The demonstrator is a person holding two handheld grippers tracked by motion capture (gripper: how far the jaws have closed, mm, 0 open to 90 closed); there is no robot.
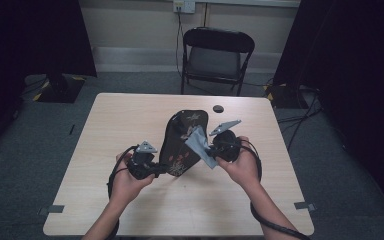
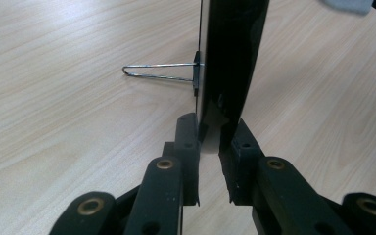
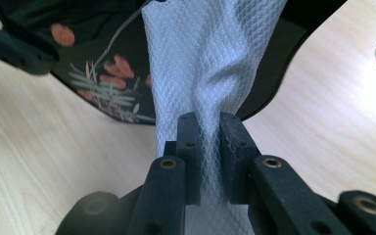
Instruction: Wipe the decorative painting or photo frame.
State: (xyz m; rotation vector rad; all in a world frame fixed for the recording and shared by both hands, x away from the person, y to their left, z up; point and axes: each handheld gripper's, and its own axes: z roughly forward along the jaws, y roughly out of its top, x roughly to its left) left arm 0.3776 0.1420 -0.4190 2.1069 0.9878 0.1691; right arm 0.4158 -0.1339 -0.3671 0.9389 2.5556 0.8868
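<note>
A light wooden table (image 1: 130, 145) takes up the middle of the high view, with a black folding chair (image 1: 217, 57) standing on the grey floor beyond its far edge. A small dark round hole (image 1: 218, 108) sits in the tabletop near that far edge, right of centre.

At the middle of the table a black panel (image 1: 182, 142) with a curved outline and a painted flower-and-leaf pattern is held tilted above the surface, its far end higher than its near end. In the left gripper view it (image 2: 230, 63) runs edge-on straight away from the camera, and a thin wire stand (image 2: 159, 71) juts out from its back, level above the wood.

The left gripper (image 1: 156, 169) is at the panel's near-left corner, and its jaws are clamped on the panel's thin edge (the left gripper view shows a pad (image 2: 188, 134) pressed on each face).

A pale grey-blue cloth (image 1: 202, 145) with a fine diamond weave lies against the panel's right side. The right gripper (image 1: 214, 149) is just right of the panel, its jaws pinched together on a gathered fold of the cloth (image 3: 210, 68), which fans out over the patterned face.
</note>
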